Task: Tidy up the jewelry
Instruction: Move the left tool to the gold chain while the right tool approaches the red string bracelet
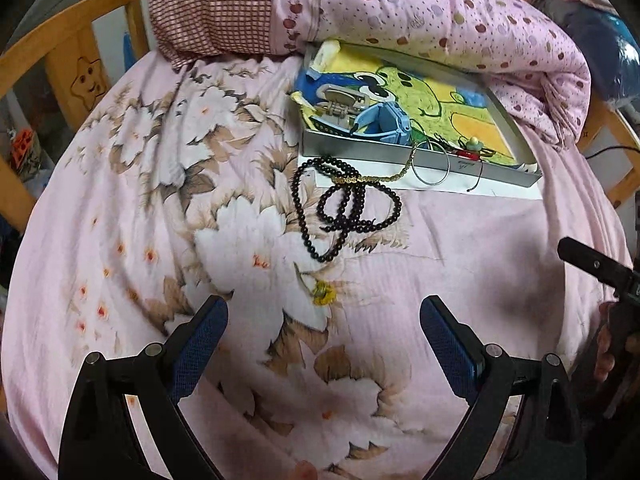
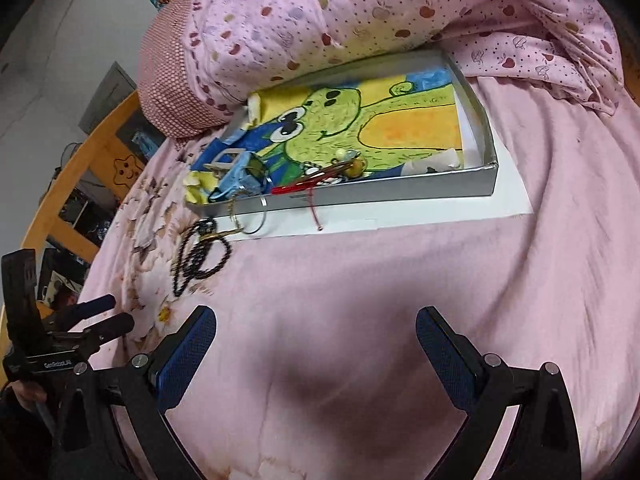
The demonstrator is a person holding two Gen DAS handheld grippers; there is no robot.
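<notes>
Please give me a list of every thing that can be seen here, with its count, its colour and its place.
Long string of round dark beads: one, near black, coiled on the sheet before the tray.
Thin gold chain: one, gold, hanging over the tray's front wall onto the beads.
Thin metal hoop bangle: one, silver, leaning over the tray's front wall.
Plastic hair claw: one, beige, inside the tray.
Shallow grey tray: one, lined with a frog drawing.
Small yellow item: one, on the sheet.
Floral bed sheet: one, pink.
Dotted quilt: one, pink, behind the tray.
Left gripper: open.
Right gripper: open.
</notes>
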